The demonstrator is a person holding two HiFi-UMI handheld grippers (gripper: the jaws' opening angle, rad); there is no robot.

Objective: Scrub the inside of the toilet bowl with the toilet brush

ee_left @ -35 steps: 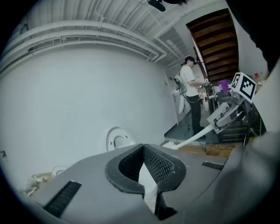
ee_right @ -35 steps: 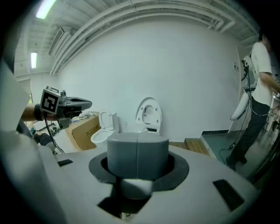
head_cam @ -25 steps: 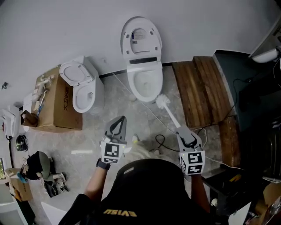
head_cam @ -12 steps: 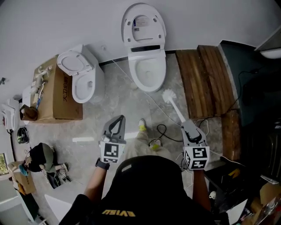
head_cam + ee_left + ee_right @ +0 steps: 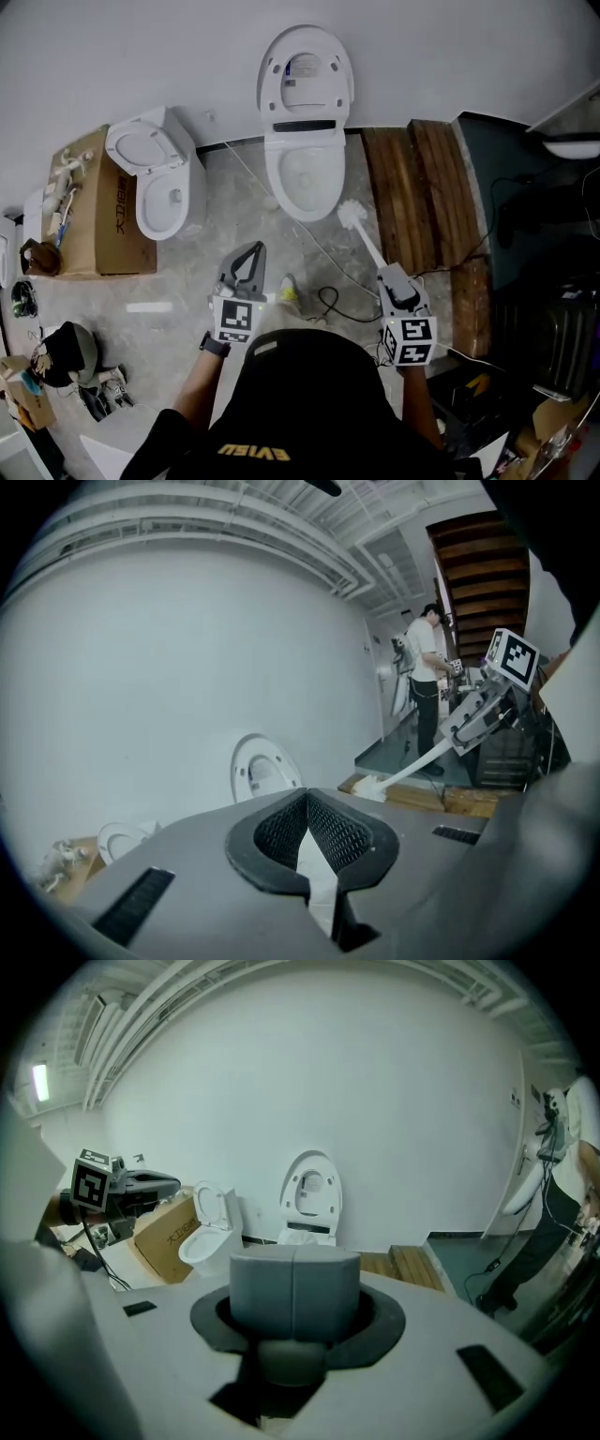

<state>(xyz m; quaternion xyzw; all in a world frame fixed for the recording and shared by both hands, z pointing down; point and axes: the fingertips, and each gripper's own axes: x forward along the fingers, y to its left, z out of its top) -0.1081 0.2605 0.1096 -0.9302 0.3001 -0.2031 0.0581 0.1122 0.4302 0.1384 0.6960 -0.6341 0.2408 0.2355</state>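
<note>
The white toilet (image 5: 302,178) stands against the wall with its lid up and its bowl open. My right gripper (image 5: 392,277) is shut on the handle of the white toilet brush (image 5: 367,246). The brush's bristle head (image 5: 349,215) hangs over the floor just off the bowl's front right rim, outside the bowl. My left gripper (image 5: 247,265) is shut and holds nothing, left of the brush and nearer to me than the toilet. From the left gripper view (image 5: 306,803) I see the brush (image 5: 412,766) slanting down from the right gripper (image 5: 466,726). In the right gripper view (image 5: 293,1283) the brush is hidden.
A second toilet (image 5: 155,183) stands to the left beside a cardboard box (image 5: 80,202). Wooden boards (image 5: 412,187) lie right of the toilet. A cable (image 5: 328,300) runs over the floor by my feet. Bags and clutter (image 5: 56,352) sit at lower left. A person (image 5: 427,667) stands far behind.
The view has shifted a little with my step. The brush head keeps its place off the bowl's front right rim. Both grippers hold as before.
</note>
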